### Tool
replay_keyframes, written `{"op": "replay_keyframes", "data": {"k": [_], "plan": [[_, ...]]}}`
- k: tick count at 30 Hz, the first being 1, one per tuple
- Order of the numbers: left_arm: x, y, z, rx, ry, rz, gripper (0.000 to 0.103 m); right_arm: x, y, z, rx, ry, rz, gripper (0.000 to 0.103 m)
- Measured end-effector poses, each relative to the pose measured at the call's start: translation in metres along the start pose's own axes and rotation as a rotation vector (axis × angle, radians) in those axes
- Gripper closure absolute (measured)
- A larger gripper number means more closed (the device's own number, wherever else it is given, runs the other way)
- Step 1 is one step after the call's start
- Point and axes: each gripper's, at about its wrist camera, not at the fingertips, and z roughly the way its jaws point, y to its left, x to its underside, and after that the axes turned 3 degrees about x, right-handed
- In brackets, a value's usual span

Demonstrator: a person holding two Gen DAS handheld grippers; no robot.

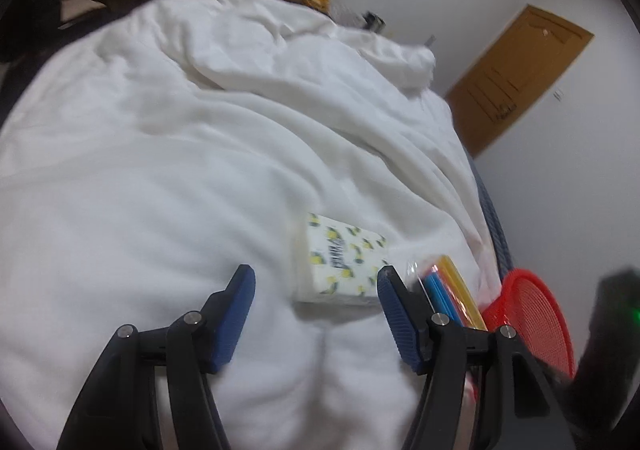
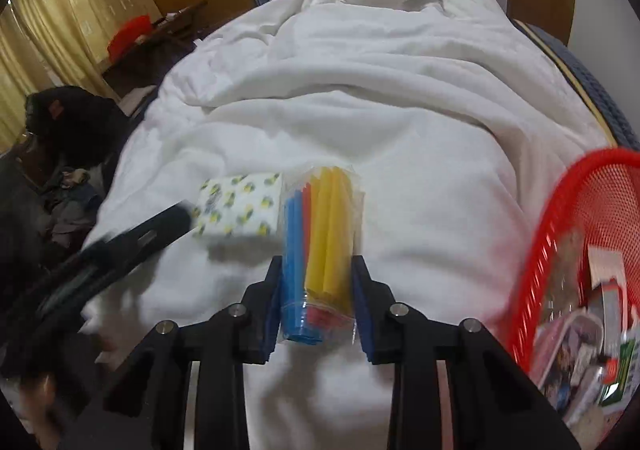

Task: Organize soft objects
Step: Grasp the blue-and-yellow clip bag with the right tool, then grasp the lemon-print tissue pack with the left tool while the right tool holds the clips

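The red mesh basket (image 2: 560, 217) at the bed's right edge already holds several packets — blurred, so what they are I cannot tell. Two things are left on the white duvet (image 2: 400, 129): the lemon-print tissue pack (image 1: 340, 262) and the clear pack of coloured strips (image 2: 320, 246). The right tool (image 2: 318, 270) is clamped on the strip pack; the left tool (image 1: 314, 282) hangs with its jaws apart just short of the tissues. The basket is near, the path clear — but the mattress edge lies close beside it.

Dark lettering printed on the lemon-patterned tissue pack (image 1: 340, 262), too blurred to read. No other legible text.
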Motion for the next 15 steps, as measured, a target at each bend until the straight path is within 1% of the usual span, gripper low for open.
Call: {"op": "replay_keyframes", "data": {"k": [2,4,6,7,10,14,15], "plan": [[-0.004,-0.004,0.009,0.028,0.042,0.01,0.037,0.009,0.0,-0.01,-0.004,-0.004,-0.022,0.073],[-0.005,-0.005,0.013,0.042,0.053,0.0,0.037,0.017,0.002,-0.02,-0.005,-0.017,-0.043,0.073],[-0.006,-0.002,0.019,0.049,0.082,-0.032,0.037,0.021,0.004,-0.024,0.002,-0.027,-0.058,0.073],[-0.006,0.001,0.02,0.051,0.083,-0.054,0.037,0.023,0.005,-0.024,0.008,-0.029,-0.066,0.073],[-0.007,0.003,0.025,0.066,0.096,-0.068,0.037,0.027,0.001,-0.02,0.016,-0.026,-0.053,0.073],[-0.01,-0.004,0.034,0.105,0.139,-0.08,0.037,0.031,-0.008,-0.016,0.009,-0.018,-0.022,0.073],[-0.011,-0.007,0.036,0.098,0.145,-0.073,0.037,0.032,-0.011,-0.016,0.005,-0.016,-0.012,0.073]]}}
